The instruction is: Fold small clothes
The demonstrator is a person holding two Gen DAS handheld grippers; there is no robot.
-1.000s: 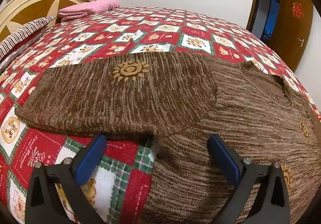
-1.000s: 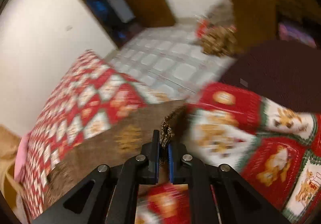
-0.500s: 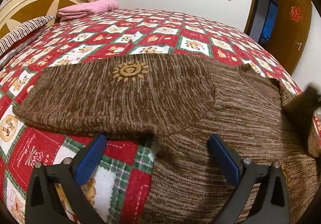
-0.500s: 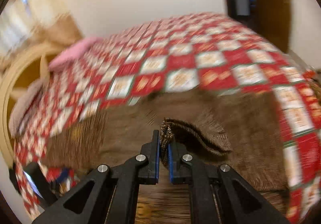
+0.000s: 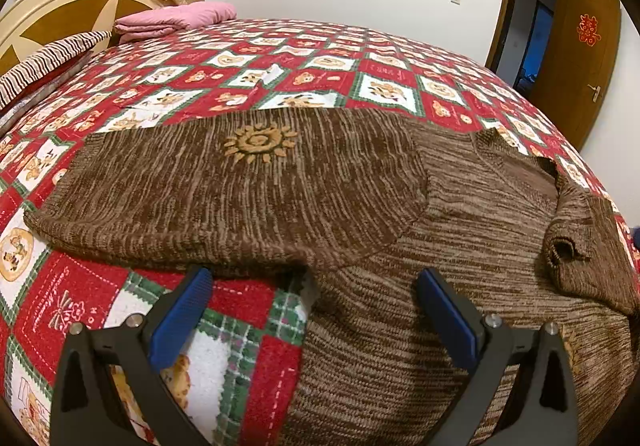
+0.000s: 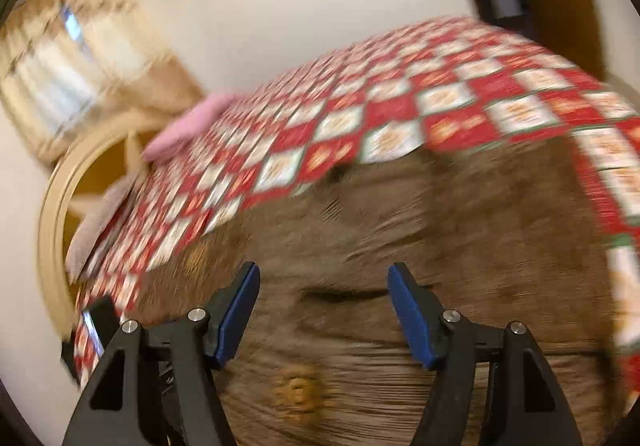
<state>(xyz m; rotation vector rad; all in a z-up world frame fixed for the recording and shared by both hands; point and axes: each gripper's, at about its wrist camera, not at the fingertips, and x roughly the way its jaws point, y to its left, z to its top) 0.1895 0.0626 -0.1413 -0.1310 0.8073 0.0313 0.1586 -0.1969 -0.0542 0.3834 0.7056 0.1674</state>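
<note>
Brown knit sweater (image 5: 360, 206) w/ sun motifs fills mid frame on our red patchwork quilt (image 5: 280, 70). Left gripper (image 5: 314, 310) spread, empty; right gripper (image 6: 322, 306) opening, nothing pinched. Risk imo: right-edge sleeve (image 5: 580, 246) bunches, bc it landed loose.

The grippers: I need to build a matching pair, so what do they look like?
Both alike: the left gripper and right gripper have matte black angular arms with triangular cut-outs, silver round bolt heads at the joints and flat, textured blue pads on the fingers. No cables or markings show.

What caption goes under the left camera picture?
Brown sweater lies on a red patchwork quilt, one sleeve folded over, left gripper open.
</note>
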